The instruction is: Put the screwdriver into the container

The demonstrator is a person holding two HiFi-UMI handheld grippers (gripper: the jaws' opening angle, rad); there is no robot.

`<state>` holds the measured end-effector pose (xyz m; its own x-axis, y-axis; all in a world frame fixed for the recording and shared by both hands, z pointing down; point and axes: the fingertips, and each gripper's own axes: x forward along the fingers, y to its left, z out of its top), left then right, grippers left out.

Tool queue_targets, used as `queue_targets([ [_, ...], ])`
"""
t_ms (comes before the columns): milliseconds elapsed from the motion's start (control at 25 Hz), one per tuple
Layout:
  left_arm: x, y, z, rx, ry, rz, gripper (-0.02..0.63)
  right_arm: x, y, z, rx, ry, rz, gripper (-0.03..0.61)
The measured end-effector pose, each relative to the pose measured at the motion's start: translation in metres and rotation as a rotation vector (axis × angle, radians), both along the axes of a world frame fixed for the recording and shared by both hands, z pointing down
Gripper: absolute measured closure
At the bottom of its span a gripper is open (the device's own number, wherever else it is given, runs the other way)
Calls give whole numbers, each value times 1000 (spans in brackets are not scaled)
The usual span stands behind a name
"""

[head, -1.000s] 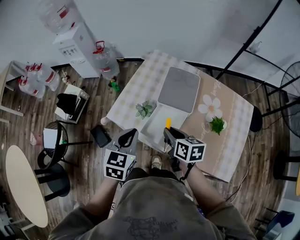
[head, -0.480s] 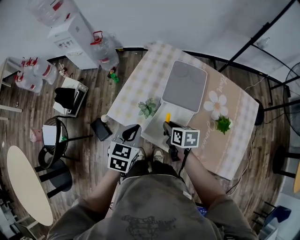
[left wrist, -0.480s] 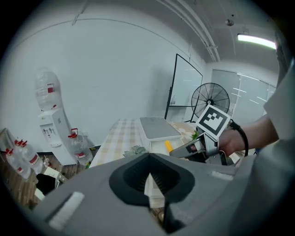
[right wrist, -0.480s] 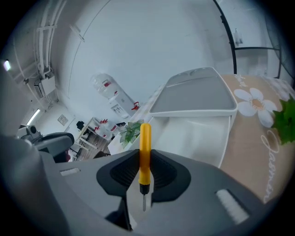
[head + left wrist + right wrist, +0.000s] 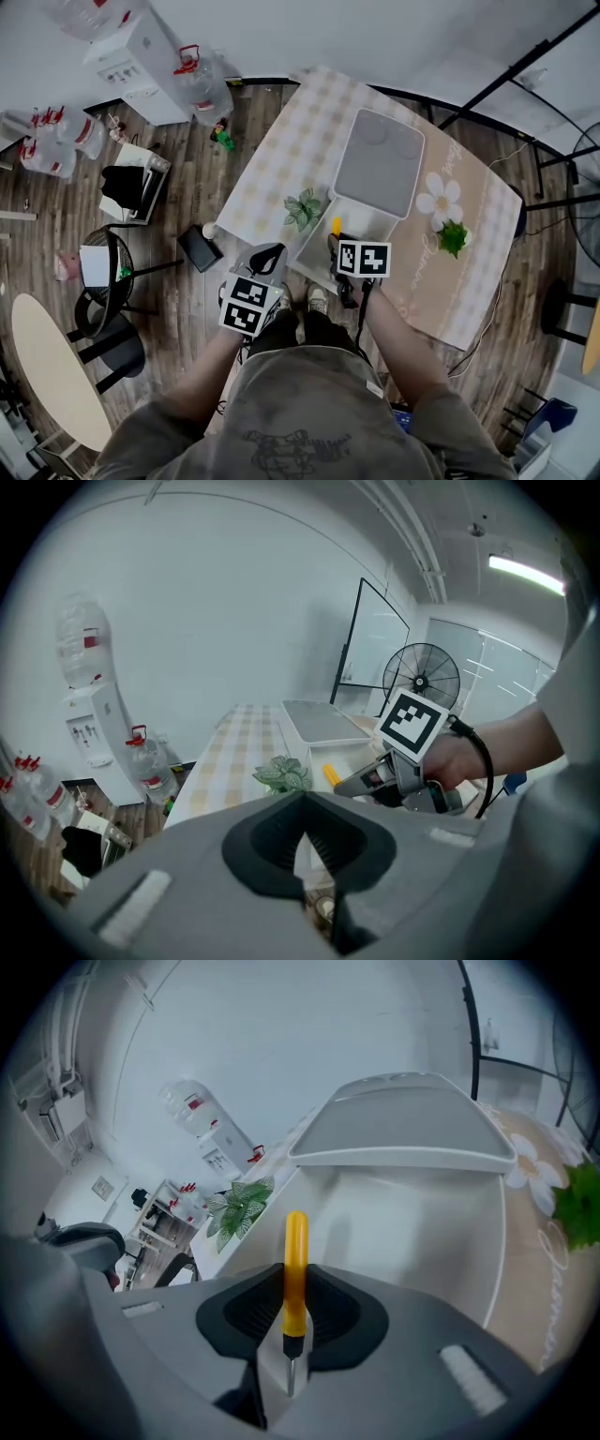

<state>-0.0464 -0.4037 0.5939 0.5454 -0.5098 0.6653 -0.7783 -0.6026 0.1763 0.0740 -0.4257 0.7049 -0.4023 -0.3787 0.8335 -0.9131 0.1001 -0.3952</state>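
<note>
The screwdriver (image 5: 295,1265) sits clamped by its yellow handle between the jaws of the right hand-held gripper (image 5: 338,246). The handle end projects forward and the metal shaft points back toward the gripper body. The tool is suspended over the near end of the open white container (image 5: 422,1218) on the desk (image 5: 281,159). The left hand-held gripper (image 5: 302,841) has its jaws together, empty, off the desk's near edge.

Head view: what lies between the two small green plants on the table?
The open white container, with the right gripper holding the yellow-handled screwdriver over its tray. The right gripper view shows the jaws shut on the handle.
</note>
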Motion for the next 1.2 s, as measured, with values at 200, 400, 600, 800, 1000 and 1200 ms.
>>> queue_targets([
  [200,-3,0,4,-13,-5,10,614,1,-2,19,-48,-4,42,475],
  [400,-8,-1,4,-13,-6,4,614,5,-6,15,-24,31,51,441],
  [600,-13,-5,-6,13,-4,-9,614,8,-11,-24,58,17,43,428],
  [800,-16,-12,-37,73,14,-22,614,2,-18,-98,219,-55,3,484],
  [1000,-17,-18,-82,159,45,-33,614,-5,-13,-168,382,-85,-61,522],
  [1200,-19,-22,-140,275,76,-34,614,-10,-1,-235,548,-113,-99,551],
])
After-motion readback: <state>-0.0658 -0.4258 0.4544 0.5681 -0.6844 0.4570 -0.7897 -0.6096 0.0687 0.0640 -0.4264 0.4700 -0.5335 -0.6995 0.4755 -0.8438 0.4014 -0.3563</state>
